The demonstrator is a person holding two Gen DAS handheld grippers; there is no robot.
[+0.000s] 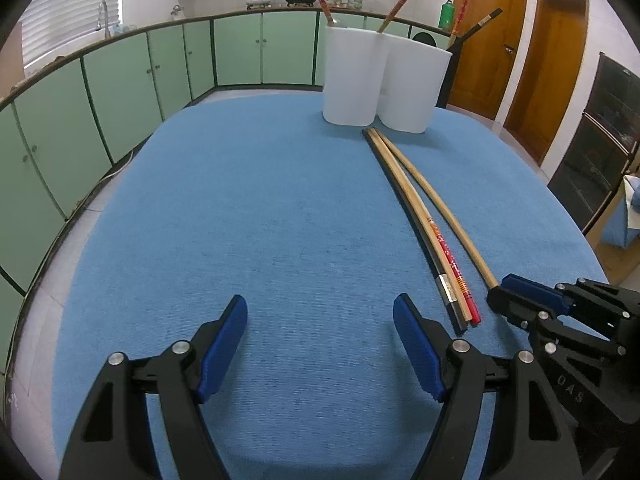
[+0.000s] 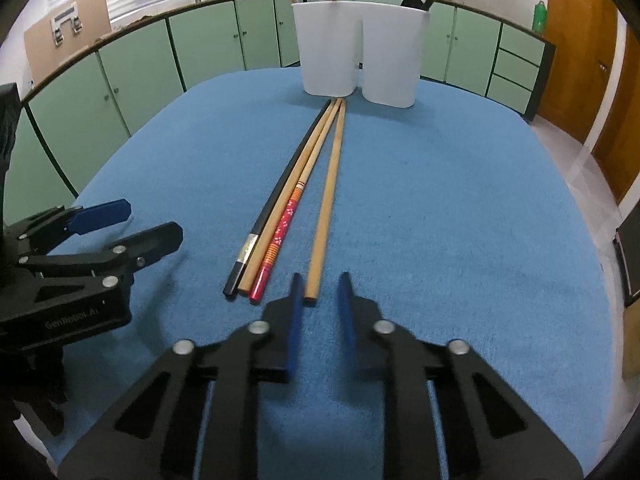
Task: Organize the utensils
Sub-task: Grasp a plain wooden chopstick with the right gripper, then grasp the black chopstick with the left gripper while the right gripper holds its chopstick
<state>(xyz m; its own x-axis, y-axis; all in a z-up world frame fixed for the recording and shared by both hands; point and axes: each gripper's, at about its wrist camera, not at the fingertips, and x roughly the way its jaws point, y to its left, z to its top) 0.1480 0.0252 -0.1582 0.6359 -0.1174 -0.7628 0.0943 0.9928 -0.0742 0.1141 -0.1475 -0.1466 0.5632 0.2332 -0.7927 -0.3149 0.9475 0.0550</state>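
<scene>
Plain chopstick [image 2: 325, 204]: end between right gripper [image 2: 320, 280] pads, gap visible, unclamped; centre before squeezing. Left gripper [image 1: 320, 316] wide, empty.

A: What colour is the table cover [image 2: 440, 200]?

B: Plain mid-blue, with a fine woven grain.

A: And the sticks lying on it?

B: Farthest left, a black chopstick [image 2: 280, 192] with a silver band near its near end. Beside it a plain tan one [image 2: 298, 188]. Then a tan one turning red [image 2: 280, 232], with pale flecks and orange stripes (the stripes sit close to the near tip). On the right, the plain bamboo-coloured chopstick [image 2: 326, 208].

A: The far containers?

B: Both white: the left tub [image 2: 326, 52] and the right tub [image 2: 394, 60].

A: The tools?

B: Black frames, blue pads, on the left gripper [image 1: 320, 344] and the right gripper [image 2: 320, 304].
</scene>
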